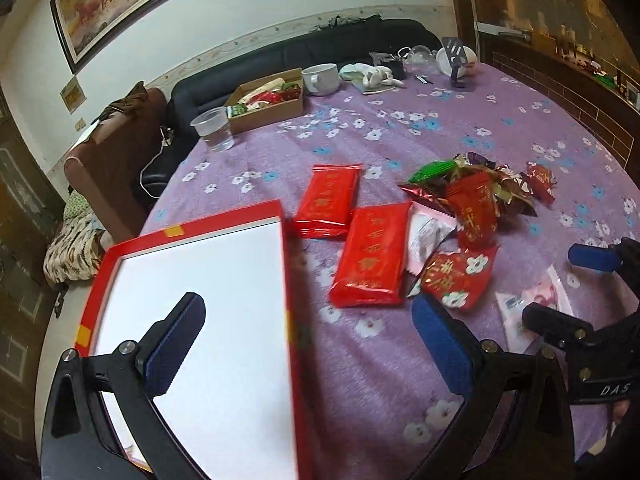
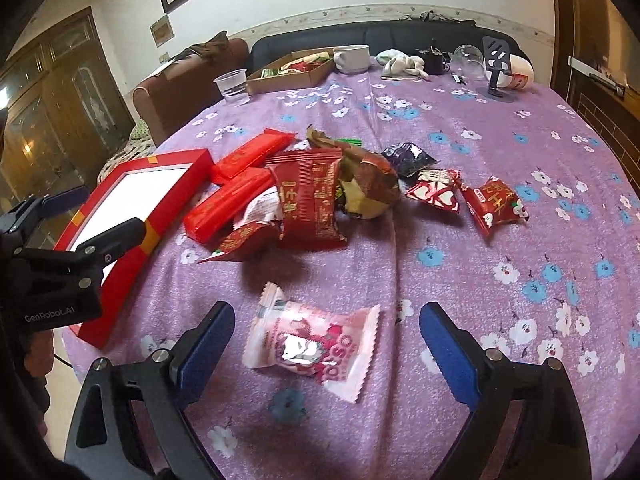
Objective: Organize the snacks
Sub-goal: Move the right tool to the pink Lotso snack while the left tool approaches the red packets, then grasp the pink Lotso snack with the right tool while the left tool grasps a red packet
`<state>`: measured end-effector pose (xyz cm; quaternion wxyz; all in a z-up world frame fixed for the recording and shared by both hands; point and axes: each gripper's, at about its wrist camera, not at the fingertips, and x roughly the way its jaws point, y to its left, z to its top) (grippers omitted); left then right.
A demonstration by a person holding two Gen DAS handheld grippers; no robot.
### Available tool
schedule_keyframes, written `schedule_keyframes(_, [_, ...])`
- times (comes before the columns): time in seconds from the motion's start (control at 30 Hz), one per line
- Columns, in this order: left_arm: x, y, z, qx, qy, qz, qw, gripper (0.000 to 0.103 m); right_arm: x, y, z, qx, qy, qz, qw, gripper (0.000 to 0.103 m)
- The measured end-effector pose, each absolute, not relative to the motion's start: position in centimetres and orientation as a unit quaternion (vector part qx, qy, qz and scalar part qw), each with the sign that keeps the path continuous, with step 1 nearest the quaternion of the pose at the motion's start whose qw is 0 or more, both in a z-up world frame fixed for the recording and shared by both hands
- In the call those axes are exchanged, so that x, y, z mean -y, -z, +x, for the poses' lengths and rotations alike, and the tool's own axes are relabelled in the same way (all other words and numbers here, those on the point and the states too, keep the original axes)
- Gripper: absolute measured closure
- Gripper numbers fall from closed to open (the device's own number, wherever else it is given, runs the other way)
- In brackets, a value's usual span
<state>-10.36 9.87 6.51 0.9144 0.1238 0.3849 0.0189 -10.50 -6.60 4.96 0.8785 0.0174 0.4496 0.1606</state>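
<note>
Right gripper (image 2: pixel 326 344) spread wide, straddling pink snack packet (image 2: pixel 310 346) (likely next pick); left gripper (image 1: pixel 308 332) released, over red box (image 1: pixel 192 312).

I see a dark sofa (image 1: pixel 304 56) against the white wall (image 1: pixel 240 8), under 1 framed painting (image 1: pixel 120 4).

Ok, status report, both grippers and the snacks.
Left gripper open over red box edge. Right gripper open around pink snack packet, not gripped. Snack pile beyond, path clear.
</note>
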Motion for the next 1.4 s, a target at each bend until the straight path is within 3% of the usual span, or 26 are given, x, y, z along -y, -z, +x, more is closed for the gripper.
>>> schedule_keyframes(0.23, [-9.2,-5.6,-8.5,-0.400,-0.022,0.129,0.907,0.000,6.2,-4.1,-9.4,-0.462,-0.167,0.015,0.871,0.009])
schedule_keyframes(0.5, [-10.1,-4.8,-7.3,-0.413,-0.037,0.135,0.900,0.000,4.8,-3.0,-8.6,-0.479,-0.169,-0.011,0.861,0.024])
schedule_keyframes(0.6, [-10.7,-4.5,-7.3,-0.415,-0.038,0.142,0.898,0.000,4.2,-2.9,-8.9,-0.477,-0.164,-0.044,0.862,0.031])
schedule_keyframes(0.7, [-11.5,-4.6,-7.6,-0.413,-0.039,0.158,0.896,0.000,4.4,-2.9,-9.3,-0.473,-0.168,-0.068,0.862,0.042])
schedule_keyframes(0.77, [-12.0,-4.7,-7.8,-0.412,-0.036,0.169,0.895,0.000,5.1,-3.0,-9.3,-0.475,-0.174,-0.066,0.860,0.056])
schedule_keyframes(0.9, [-12.5,-5.3,-7.9,-0.410,-0.022,0.179,0.894,0.000,7.0,-3.1,-9.2,-0.481,-0.188,-0.051,0.855,0.068])
schedule_keyframes(1.4, [-7.3,-3.6,-2.8,-0.477,0.037,0.186,0.858,0.000,12.0,-3.0,-9.2,-0.462,-0.191,0.014,0.866,0.069])
